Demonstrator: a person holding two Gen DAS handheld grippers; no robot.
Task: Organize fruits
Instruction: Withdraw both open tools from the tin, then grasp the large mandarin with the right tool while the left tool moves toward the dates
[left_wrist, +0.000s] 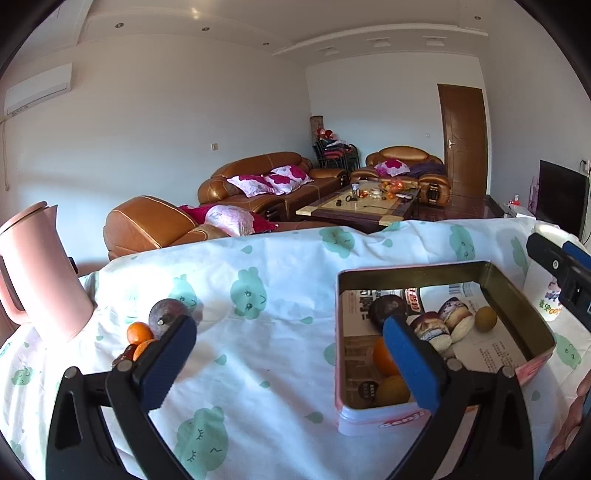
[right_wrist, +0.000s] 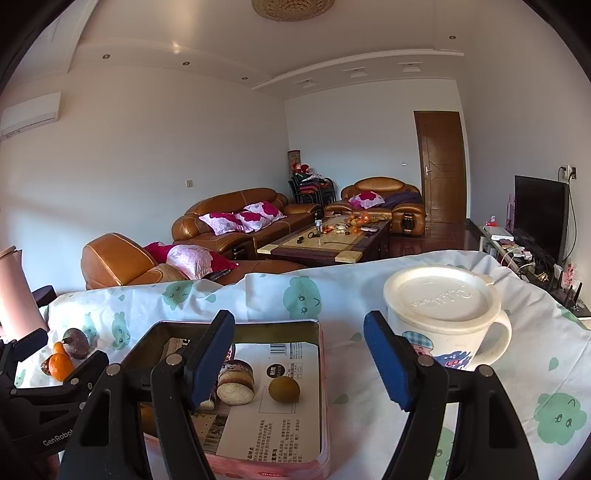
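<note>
The tin box (left_wrist: 517, 295) had dull metal walls and a printed paper lining. Soft, creased cloth (left_wrist: 266, 332) covered the bench. The mug (right_wrist: 443, 332) looked glossy; its lid (right_wrist: 439, 295) matt plastic.

Olive-green fruit (right_wrist: 283, 388) inside pink tin (right_wrist: 325, 413)

The left tongs (left_wrist: 288, 354) are gaping wide with nothing between the pads. The right tongs (right_wrist: 299, 356) are standing partly spread, also gripping nothing.
</note>
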